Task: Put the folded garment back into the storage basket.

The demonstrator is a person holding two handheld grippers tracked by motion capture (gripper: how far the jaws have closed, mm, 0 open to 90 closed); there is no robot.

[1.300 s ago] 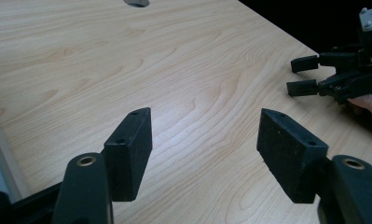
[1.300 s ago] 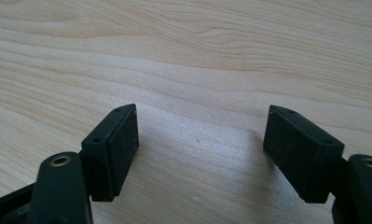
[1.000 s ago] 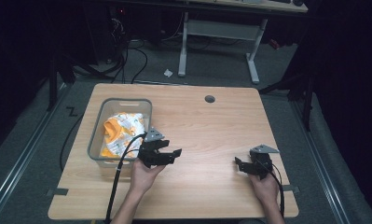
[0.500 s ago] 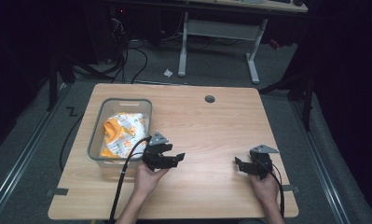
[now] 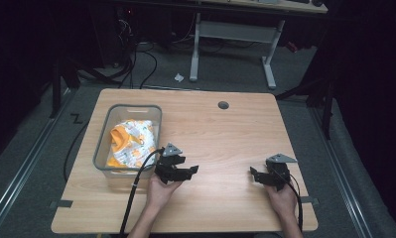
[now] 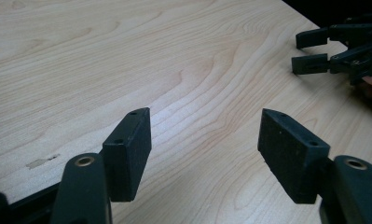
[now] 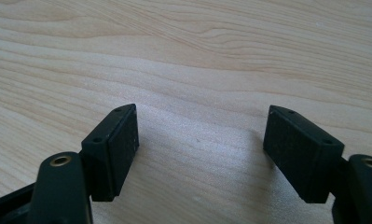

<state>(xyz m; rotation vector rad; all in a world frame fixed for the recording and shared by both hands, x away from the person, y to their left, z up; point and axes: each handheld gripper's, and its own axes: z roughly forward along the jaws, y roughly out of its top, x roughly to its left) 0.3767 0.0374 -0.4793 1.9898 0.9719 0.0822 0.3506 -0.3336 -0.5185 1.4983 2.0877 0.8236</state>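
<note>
A clear plastic bin [image 5: 105, 130] stands on the left of the wooden table [image 5: 220, 129]. Inside it lies a crumpled orange and white patterned cloth [image 5: 131, 141]. My left gripper [image 5: 191, 170] rests low over the table just right of the bin's near corner, pointing right; its jaws stand open [image 6: 204, 154] with bare wood between them. My right gripper [image 5: 252, 175] sits near the table's front right, pointing left, also open [image 7: 200, 149] and holding nothing. In the left gripper view the right gripper [image 6: 309, 51] appears at the upper right, open.
A round cable hole [image 5: 223, 105] sits near the table's far edge. A black cable [image 5: 136, 188] trails from the left gripper off the front edge. Beyond the table stand a white desk frame [image 5: 232, 37] and floor cables [image 5: 131, 59].
The left gripper has drifted slightly right and toward the person, away from the bin. The right gripper has stayed in place.
</note>
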